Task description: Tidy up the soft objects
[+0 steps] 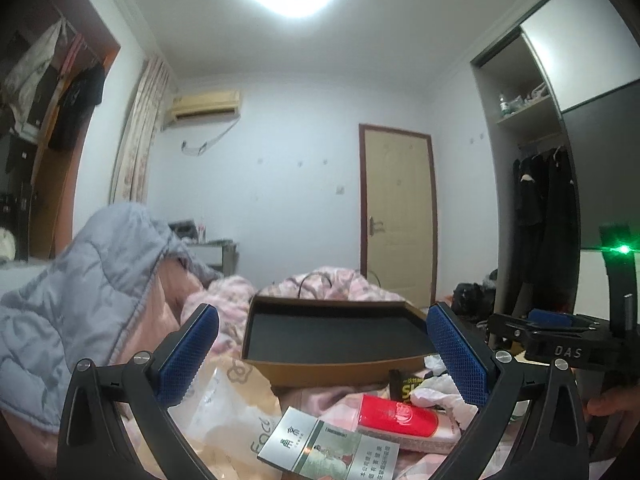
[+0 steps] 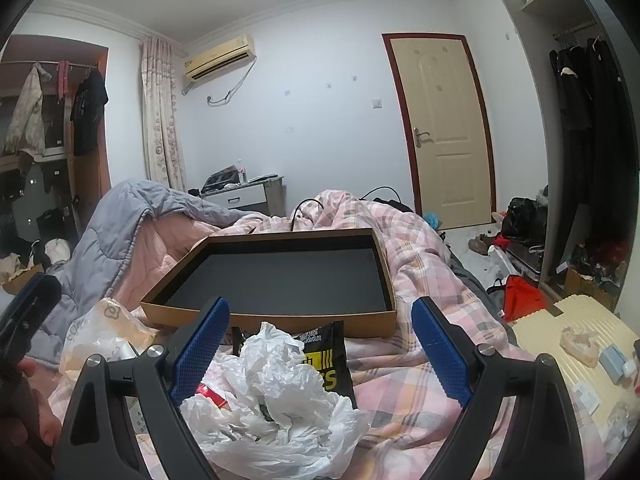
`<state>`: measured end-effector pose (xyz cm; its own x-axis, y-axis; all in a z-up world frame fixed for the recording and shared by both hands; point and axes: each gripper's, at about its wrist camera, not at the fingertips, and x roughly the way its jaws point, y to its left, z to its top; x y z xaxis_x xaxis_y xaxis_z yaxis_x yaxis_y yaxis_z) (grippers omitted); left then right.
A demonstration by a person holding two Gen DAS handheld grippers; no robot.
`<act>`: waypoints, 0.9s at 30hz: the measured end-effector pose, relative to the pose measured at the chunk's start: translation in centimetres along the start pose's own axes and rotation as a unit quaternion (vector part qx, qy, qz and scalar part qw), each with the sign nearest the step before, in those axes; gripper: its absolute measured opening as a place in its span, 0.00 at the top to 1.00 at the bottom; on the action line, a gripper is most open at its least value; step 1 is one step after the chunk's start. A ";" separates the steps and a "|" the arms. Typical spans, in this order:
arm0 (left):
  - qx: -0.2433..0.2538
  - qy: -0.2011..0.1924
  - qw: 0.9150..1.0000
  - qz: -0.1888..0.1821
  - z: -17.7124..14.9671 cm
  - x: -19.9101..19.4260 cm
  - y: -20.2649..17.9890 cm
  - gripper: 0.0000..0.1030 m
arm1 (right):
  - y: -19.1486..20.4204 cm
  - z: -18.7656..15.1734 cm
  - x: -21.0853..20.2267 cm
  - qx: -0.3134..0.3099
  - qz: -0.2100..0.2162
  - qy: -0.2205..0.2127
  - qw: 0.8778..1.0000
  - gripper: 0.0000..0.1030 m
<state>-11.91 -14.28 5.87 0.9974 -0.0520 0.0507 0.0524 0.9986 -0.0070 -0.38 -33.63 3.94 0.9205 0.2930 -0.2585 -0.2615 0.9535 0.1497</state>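
Open room: the cardboard tray lies flat on the bed ahead of both my grippers, its dark floor bare; its near wall faces me.
Tray edges: the pink plaid quilt bunches up against the tray's far and right sides, and the grey quilt rises as a high fold to its left.
Right of bed: a cream suitcase with small items on top sits beside the mattress edge; the floor beyond is cluttered with bags and shoes.
In the way: a black and yellow packet lies against the tray's near wall, between my right fingers and the tray.
Left clutter: a tan printed bag, a red box and a green-white box lie under and between my left fingers.
White plastic bag: crumpled, low between my right fingers, closer to the left pad, nothing pressing on it.
Right gripper: jaws spread wide, holding nothing.
Left gripper: jaws spread wide, holding nothing, pointing level at the tray.
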 end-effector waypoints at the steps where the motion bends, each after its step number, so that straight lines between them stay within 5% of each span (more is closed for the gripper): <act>1: 0.005 -0.005 1.000 -0.001 0.0 -0.2 -0.3 0.00 | 0.1 -0.1 -0.1 0.000 0.000 -0.001 1.000 0.11; 7: 0.019 -0.023 0.999 -0.034 0.1 -1.0 -1.0 0.00 | -0.1 -0.1 -0.1 -0.001 0.002 0.002 1.000 0.11; 27: 0.009 -0.013 0.999 -0.035 0.2 -0.4 -0.7 0.00 | 0.0 -0.1 0.0 -0.004 0.002 0.000 1.000 0.11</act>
<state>-12.35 -14.93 6.02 0.9896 -0.1221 0.0759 0.1213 0.9925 0.0160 -0.44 -33.63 3.88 0.9195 0.2964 -0.2582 -0.2670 0.9530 0.1430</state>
